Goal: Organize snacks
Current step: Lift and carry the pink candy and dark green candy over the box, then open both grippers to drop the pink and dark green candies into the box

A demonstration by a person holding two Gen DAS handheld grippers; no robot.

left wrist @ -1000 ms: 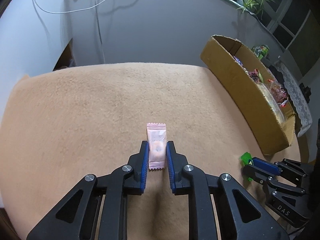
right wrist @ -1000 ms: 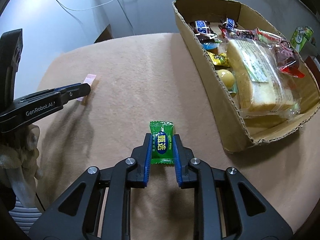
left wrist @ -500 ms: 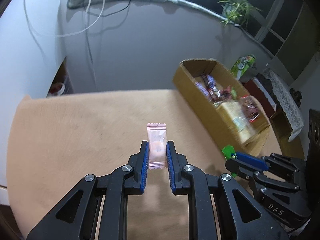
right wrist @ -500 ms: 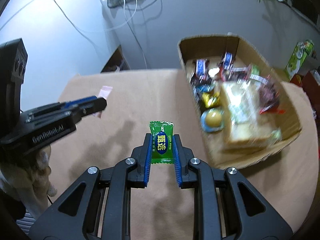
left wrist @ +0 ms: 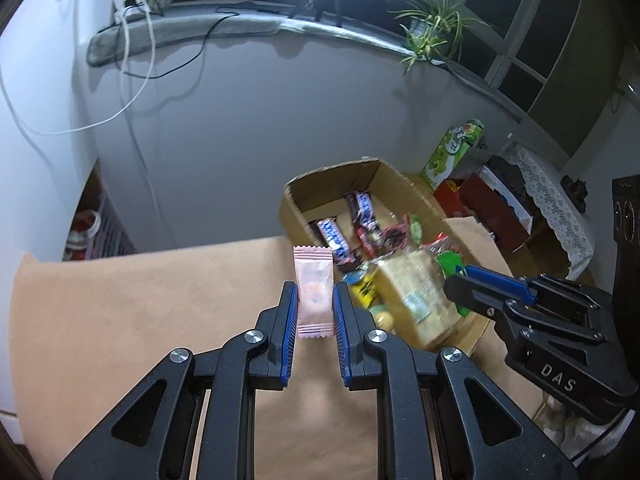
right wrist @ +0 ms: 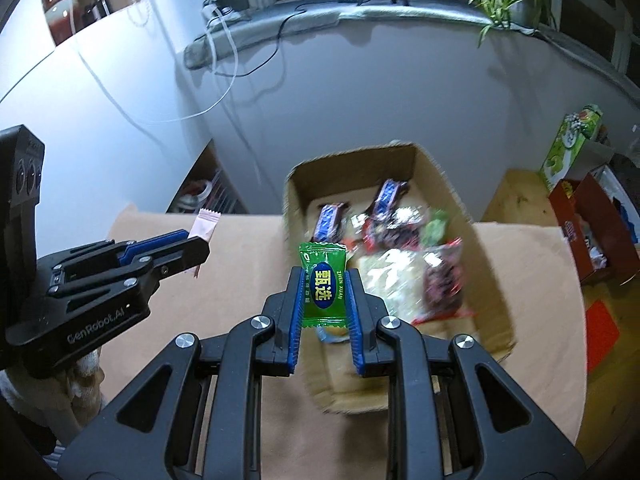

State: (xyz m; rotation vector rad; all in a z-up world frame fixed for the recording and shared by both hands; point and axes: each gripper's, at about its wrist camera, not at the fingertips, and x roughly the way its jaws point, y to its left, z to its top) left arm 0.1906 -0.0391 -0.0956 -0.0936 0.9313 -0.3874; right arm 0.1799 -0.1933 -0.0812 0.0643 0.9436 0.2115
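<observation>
Both grippers have lifted off the cloth (left wrist: 120,320) toward the box (right wrist: 440,168). Left gripper (left wrist: 314,312) clamps the pink candy (left wrist: 313,292); right gripper (right wrist: 325,300) clamps the green candy (right wrist: 323,284), box just ahead.

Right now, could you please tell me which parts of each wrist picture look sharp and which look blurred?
Left wrist view: the left tool and its pink candy are sharp; the cardboard box contents smear with motion. Right wrist view: the right tool and green candy are crisp, the box blurred, fisheye bending the windowsill.
</observation>
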